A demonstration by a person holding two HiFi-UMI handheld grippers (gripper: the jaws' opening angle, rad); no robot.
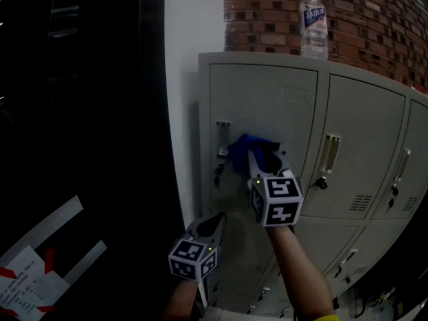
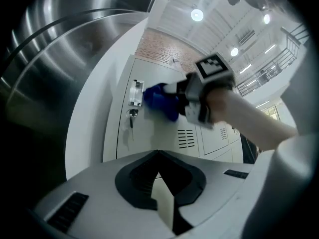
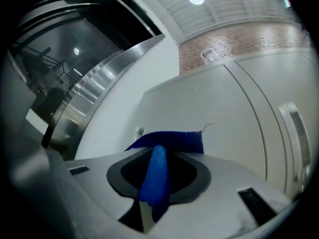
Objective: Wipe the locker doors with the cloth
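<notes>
A blue cloth is pressed flat against the leftmost upper locker door, just right of its handle and key. My right gripper is shut on the cloth, which folds between the jaws and fans out ahead of them. The left gripper view shows the cloth on that door beside the lock. My left gripper hangs lower, in front of the same door's bottom part, shut with nothing in it; its fingertips meet.
A clear water bottle stands on top of the lockers against a brick wall. More locker doors run to the right, with a lower row beneath. A white wall edge and dark area lie left.
</notes>
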